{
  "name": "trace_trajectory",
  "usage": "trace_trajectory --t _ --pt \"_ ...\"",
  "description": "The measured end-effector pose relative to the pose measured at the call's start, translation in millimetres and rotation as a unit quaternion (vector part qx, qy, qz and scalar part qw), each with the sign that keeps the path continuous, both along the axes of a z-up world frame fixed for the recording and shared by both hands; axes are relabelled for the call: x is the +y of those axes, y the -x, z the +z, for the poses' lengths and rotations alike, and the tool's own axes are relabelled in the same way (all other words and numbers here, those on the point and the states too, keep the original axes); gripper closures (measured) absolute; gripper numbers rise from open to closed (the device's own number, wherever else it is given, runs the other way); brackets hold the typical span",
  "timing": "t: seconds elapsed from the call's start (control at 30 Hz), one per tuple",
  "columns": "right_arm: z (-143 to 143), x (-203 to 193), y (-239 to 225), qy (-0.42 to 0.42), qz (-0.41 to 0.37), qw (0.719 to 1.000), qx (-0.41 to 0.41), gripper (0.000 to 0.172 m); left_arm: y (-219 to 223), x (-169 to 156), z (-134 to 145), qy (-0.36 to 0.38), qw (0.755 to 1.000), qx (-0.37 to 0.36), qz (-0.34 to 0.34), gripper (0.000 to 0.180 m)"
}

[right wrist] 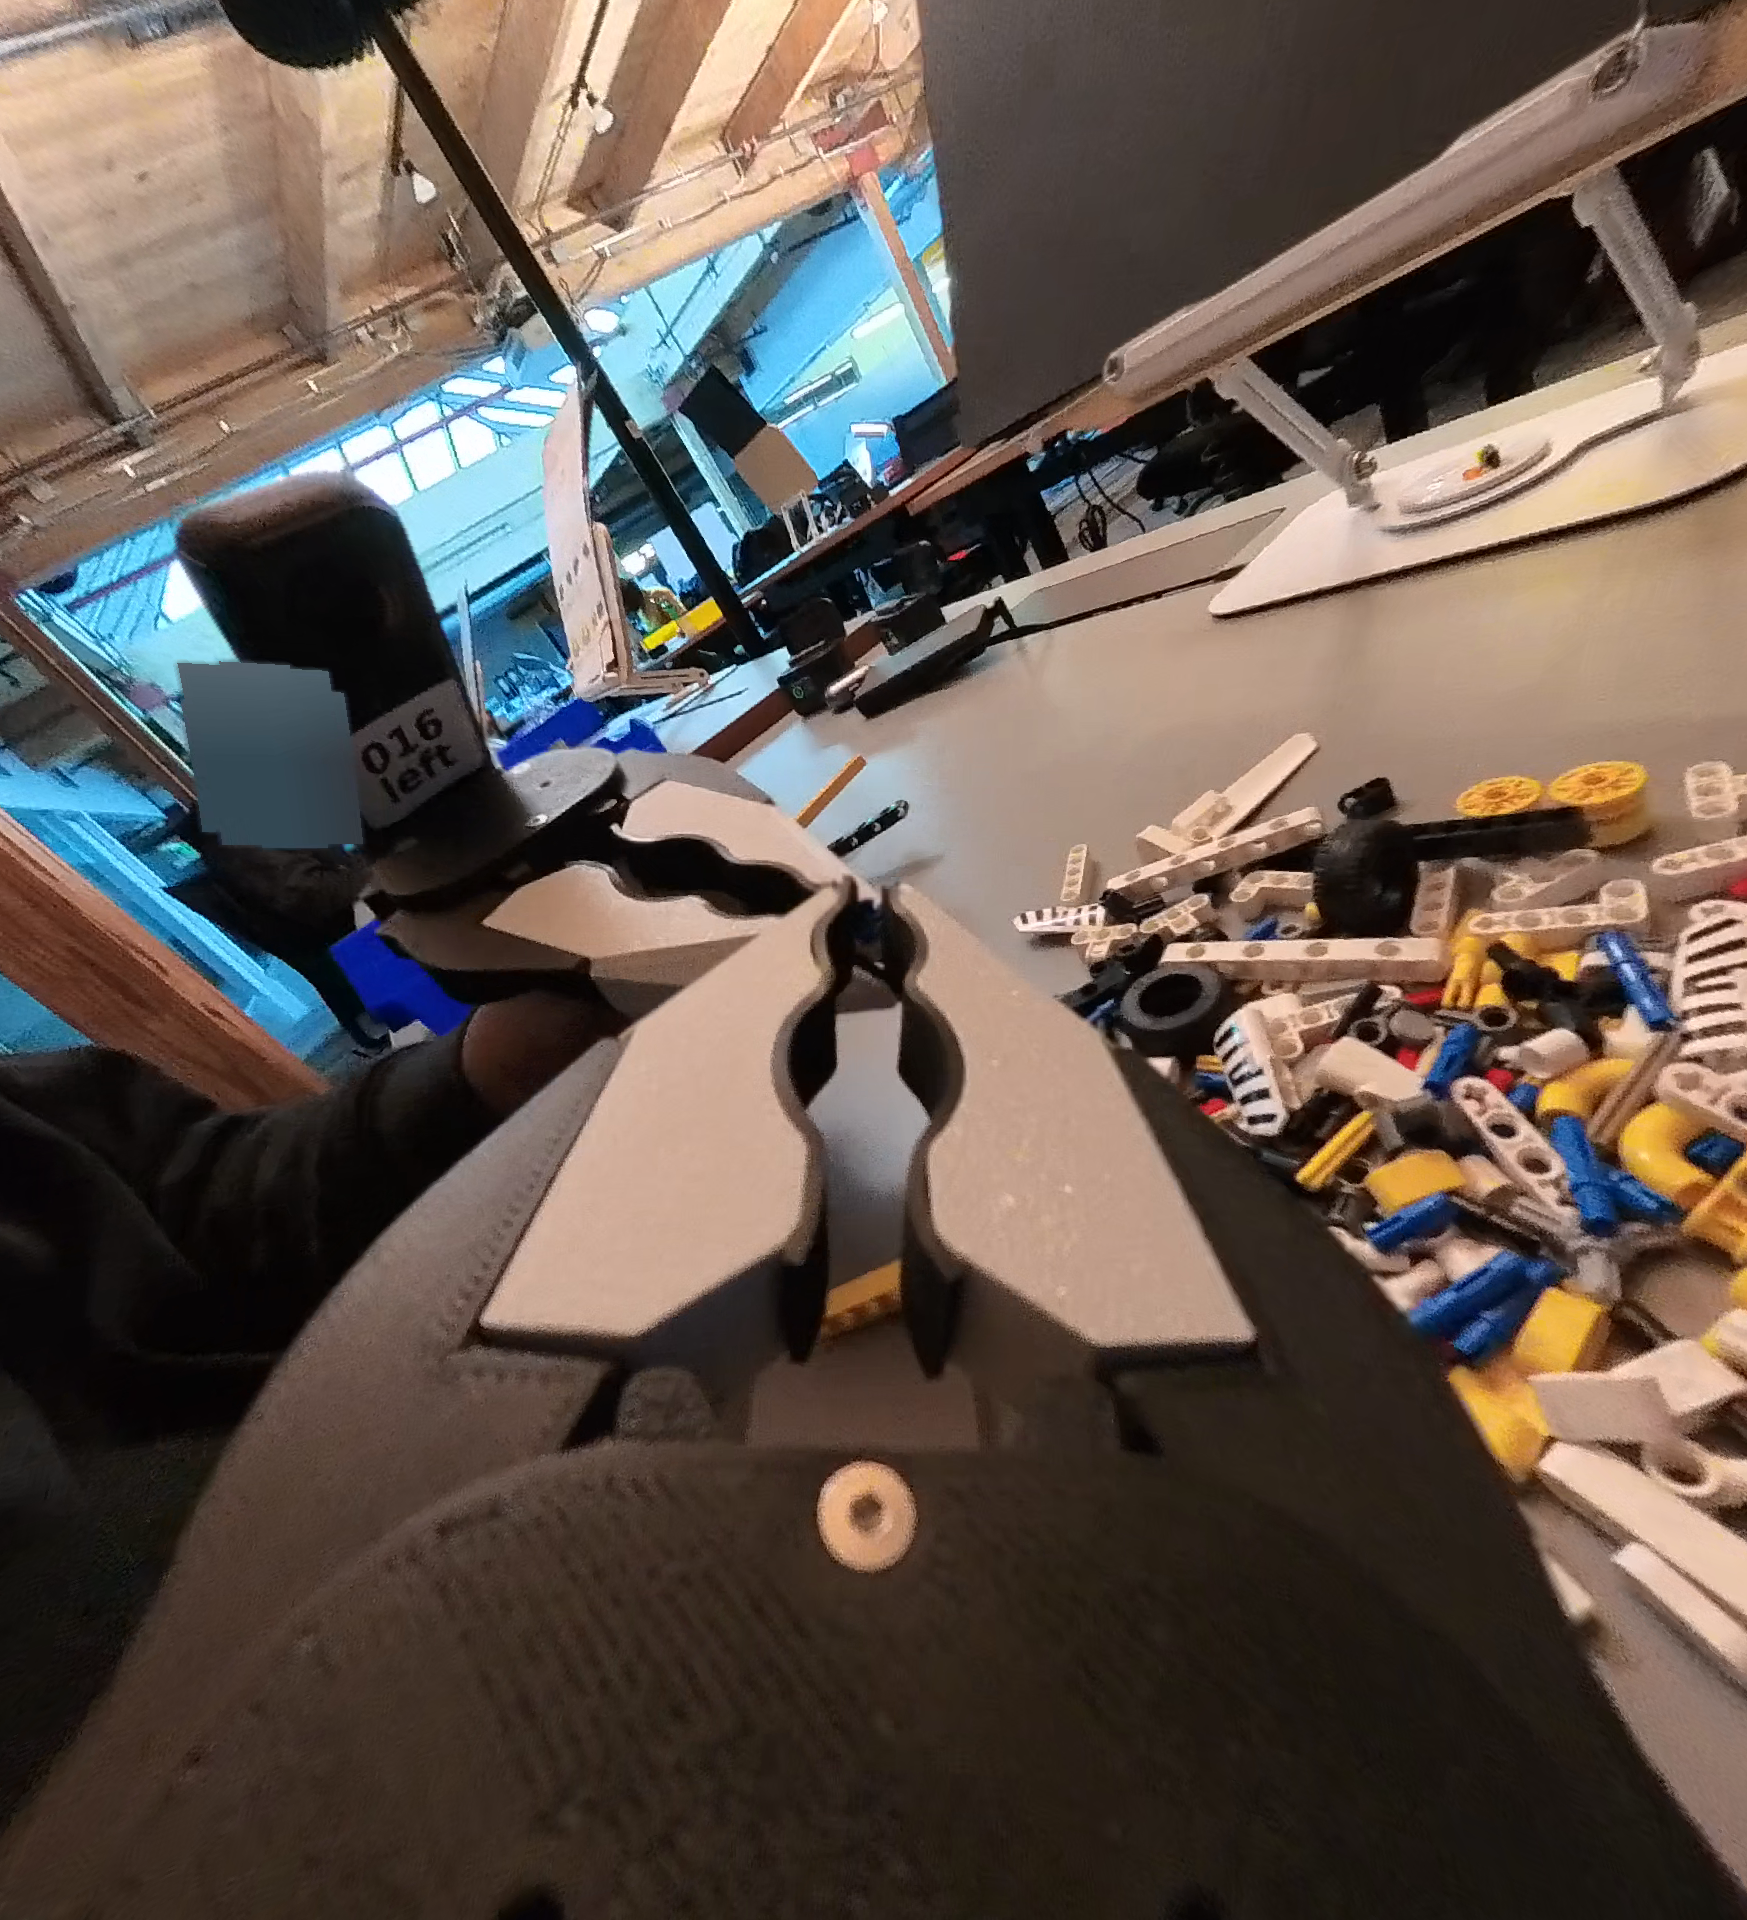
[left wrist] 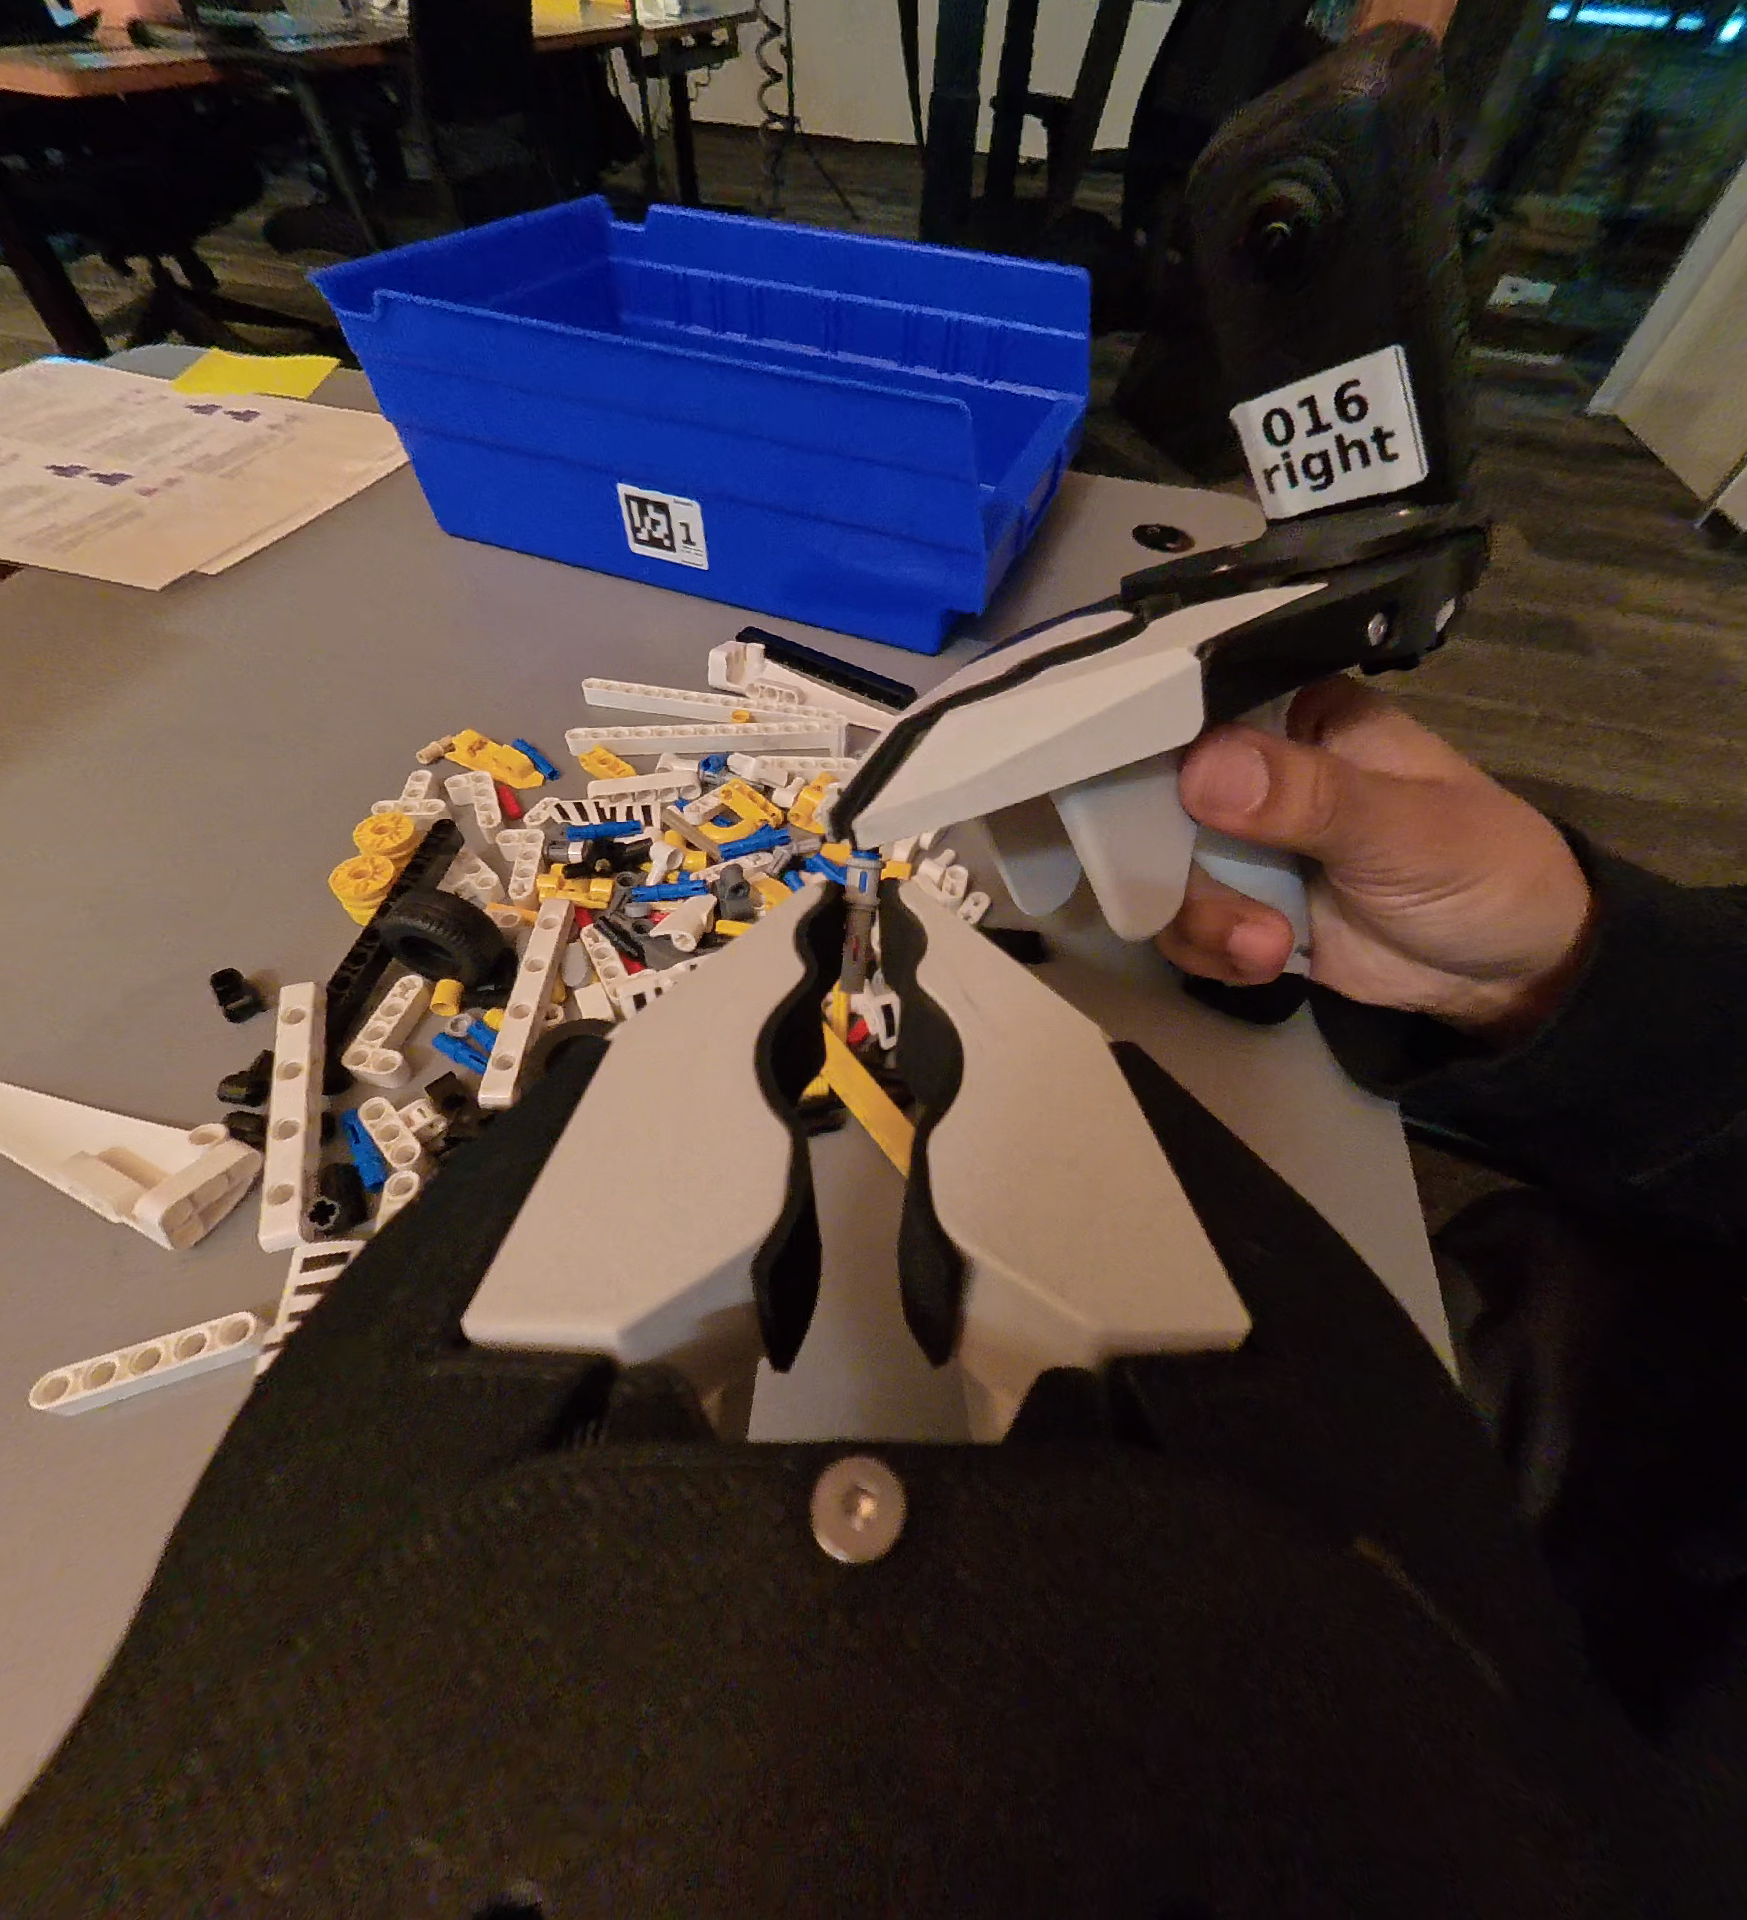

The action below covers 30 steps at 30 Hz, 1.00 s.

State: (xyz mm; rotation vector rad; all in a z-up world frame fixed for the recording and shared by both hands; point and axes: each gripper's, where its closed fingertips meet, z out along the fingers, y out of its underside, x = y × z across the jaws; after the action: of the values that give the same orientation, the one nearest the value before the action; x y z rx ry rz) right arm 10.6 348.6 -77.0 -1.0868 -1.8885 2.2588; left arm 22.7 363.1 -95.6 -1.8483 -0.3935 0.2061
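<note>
1. The left gripper (left wrist: 856,914) pinches the lower end of a slim grey pin (left wrist: 856,928) with a blue-banded tip.
2. The right gripper (right wrist: 864,914) is nearly closed on that tip, its fingertips meeting the left's.
3. Beyond, hard plastic beams, yellow wheels (left wrist: 375,854) and a ribbed rubber tyre (left wrist: 443,928) litter the smooth grey counter (left wrist: 173,748); the glossy blue bin (left wrist: 734,416) stands far behind.

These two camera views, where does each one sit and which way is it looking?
Left wrist view: rides on the left gripper, looking along its fingers over the pile of building pieces toward the blue bin; the right gripper and the hand holding it show too.
Right wrist view: rides on the right gripper, tilted, looking across the grey table into the room; the left gripper and a dark sleeve show.
Shared: both grippers meet tip to tip on one small grey and blue piece beside the same pile.
</note>
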Motion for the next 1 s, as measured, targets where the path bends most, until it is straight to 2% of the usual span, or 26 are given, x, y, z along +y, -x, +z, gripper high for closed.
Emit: trace_trajectory --t 0.03,0.17,0.53,0.57,0.6,0.63,0.67,0.73,0.87,1.0 --pt "0 0 -1 -0.005 0.002 1.0 0.004 0.169 -1 0 1 -0.01 1.0 -0.008 -0.001 0.177" --pt "3 -2 -4 -0.025 -0.001 0.999 0.038 0.168 -3 -1 5 -0.024 1.0 -0.018 -0.005 0.177" --pt "14 -5 -8 -0.021 -0.004 0.998 0.057 0.17 -11 2 15 -0.077 0.996 -0.037 0.016 0.175" --pt "20 -1 -7 0.004 -0.012 0.999 0.051 0.171 -15 3 12 -0.071 0.996 -0.049 0.01 0.176" --pt "34 13 -2 0.064 -0.04 0.996 0.049 0.169 -20 4 -3 -0.043 0.997 -0.058 0.01 0.176" --pt "54 41 2 0.139 -0.076 0.986 0.055 0.171 -21 2 -12 -0.039 0.998 -0.05 0.024 0.176" --pt "62 60 5 0.156 -0.087 0.983 0.051 0.171 -24 -2 -6 -0.063 0.996 -0.053 0.031 0.176" --pt "55 60 7 0.035 -0.117 0.99 0.071 0.17 -23 -7 13 -0.102 0.992 -0.064 0.028 0.176" --pt "47 28 13 -0.061 -0.128 0.985 0.103 0.169 -12 -8 -2 -0.05 0.996 -0.059 0.043 0.176" --pt "-5 25 37 -0.157 -0.104 0.982 0.01 0.17 -3 -15 -7 -0.053 0.994 -0.06 0.071 0.177"
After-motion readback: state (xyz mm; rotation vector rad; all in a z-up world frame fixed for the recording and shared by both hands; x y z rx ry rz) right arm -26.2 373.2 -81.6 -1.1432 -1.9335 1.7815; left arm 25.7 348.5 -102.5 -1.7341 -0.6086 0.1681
